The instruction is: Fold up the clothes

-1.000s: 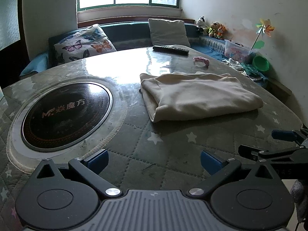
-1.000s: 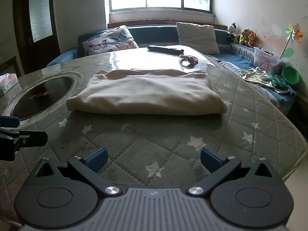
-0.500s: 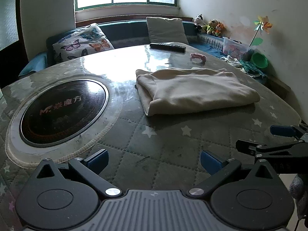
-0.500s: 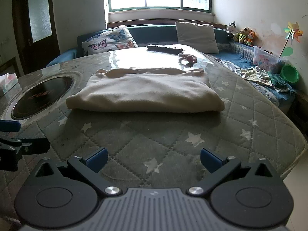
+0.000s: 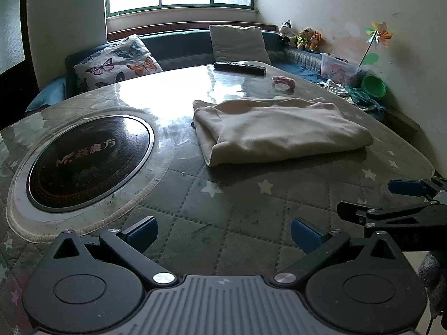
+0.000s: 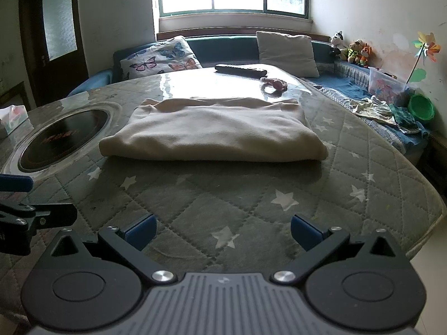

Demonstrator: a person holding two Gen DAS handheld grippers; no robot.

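A cream garment [image 5: 276, 132] lies folded in a flat rectangle on the quilted star-patterned table cover [image 5: 251, 209]; it also shows in the right wrist view [image 6: 212, 134]. My left gripper [image 5: 223, 233] is open and empty, held back from the garment near the table's front. My right gripper [image 6: 222, 230] is open and empty, also short of the garment. The right gripper shows at the right edge of the left wrist view [image 5: 391, 198]. The left gripper shows at the left edge of the right wrist view [image 6: 33, 198].
A round black cooktop [image 5: 89, 159] is set in the table to the left. A remote control [image 5: 239, 67] and a pink item [image 5: 283, 81] lie at the far side. A tissue box [image 6: 12, 117] stands far left. A sofa with cushions [image 6: 156, 58] and toys lies beyond.
Both grippers have drawn back from the folded garment toward the table's front edge. The garment has not moved. Both stay open.
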